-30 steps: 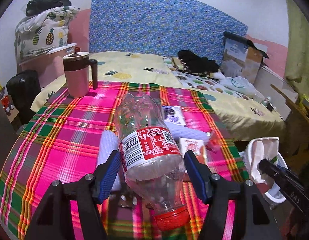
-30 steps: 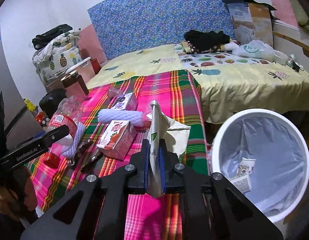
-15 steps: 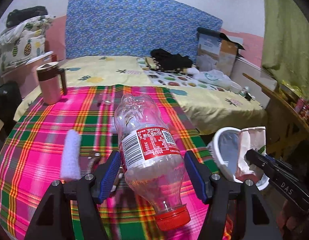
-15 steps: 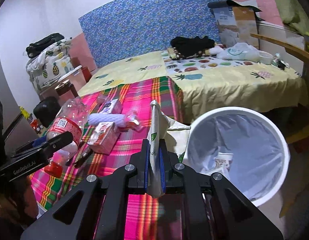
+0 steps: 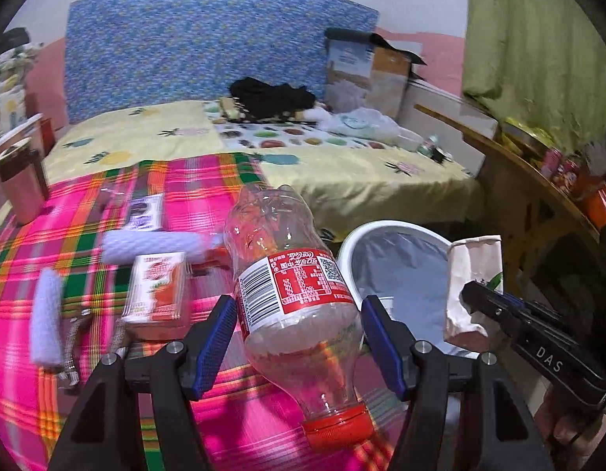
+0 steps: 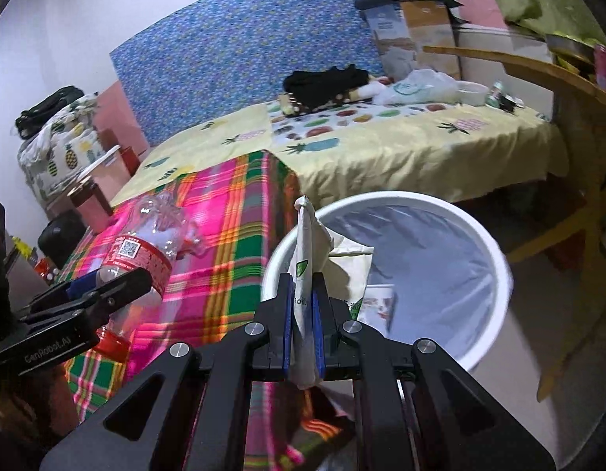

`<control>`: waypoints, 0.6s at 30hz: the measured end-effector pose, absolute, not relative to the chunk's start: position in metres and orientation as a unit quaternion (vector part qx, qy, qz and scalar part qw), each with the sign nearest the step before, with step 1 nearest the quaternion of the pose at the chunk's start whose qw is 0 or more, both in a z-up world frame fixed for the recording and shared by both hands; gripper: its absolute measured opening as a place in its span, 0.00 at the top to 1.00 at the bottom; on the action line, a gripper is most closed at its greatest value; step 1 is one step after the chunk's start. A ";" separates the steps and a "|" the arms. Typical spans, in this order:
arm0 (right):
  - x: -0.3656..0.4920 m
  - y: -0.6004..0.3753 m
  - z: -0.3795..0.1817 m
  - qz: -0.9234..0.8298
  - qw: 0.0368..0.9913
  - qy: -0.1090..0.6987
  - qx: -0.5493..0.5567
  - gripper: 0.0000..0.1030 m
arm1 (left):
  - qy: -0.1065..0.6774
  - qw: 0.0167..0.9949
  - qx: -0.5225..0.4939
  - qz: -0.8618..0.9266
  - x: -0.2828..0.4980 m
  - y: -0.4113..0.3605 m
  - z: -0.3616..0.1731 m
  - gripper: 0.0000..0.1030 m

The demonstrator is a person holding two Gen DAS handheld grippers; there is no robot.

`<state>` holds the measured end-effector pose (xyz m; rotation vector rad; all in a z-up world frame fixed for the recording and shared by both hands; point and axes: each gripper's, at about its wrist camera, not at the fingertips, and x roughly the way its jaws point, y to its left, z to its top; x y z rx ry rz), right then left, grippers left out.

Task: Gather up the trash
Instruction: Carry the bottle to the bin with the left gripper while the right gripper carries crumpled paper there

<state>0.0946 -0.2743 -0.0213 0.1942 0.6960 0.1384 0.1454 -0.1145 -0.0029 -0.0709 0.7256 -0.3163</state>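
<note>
My left gripper [image 5: 299,329] is shut on an empty plastic cola bottle [image 5: 291,286] with a red label and red cap, held above the edge of the plaid table [image 5: 67,235], cap toward the camera. The bottle also shows in the right wrist view [image 6: 142,251]. My right gripper [image 6: 303,314] is shut on a crumpled white paper bag [image 6: 309,247], held over the near rim of the white trash bin [image 6: 483,235]. The bin, lined with a bluish bag, holds some paper scraps. In the left wrist view the paper bag [image 5: 473,282] hangs beside the bin [image 5: 354,235].
On the table lie a red-and-white carton [image 5: 156,290], two white rolls [image 5: 150,241], a small printed box [image 5: 146,212] and a pink mug [image 5: 20,184]. A bed [image 5: 342,165] stands behind. A wooden table [image 6: 538,74] stands right of the bin.
Both grippers have swung to the right toward the bin with their loads. The bin is now larger and closer in both views, and the paper bag is over its rim.
</note>
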 end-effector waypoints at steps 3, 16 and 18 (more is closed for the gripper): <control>0.095 -0.285 -0.025 0.057 0.931 0.345 0.099 0.91 | 0.357 0.917 -0.031 -0.176 0.151 -0.131 -0.007 0.36; 0.096 -0.314 -0.041 0.027 0.920 0.373 0.118 0.90 | 0.378 0.890 -0.017 -0.255 0.173 -0.185 -0.029 0.36; 0.097 -0.317 -0.043 0.024 0.918 0.377 0.119 0.89 | 0.382 0.886 -0.014 -0.261 0.177 -0.189 -0.033 0.35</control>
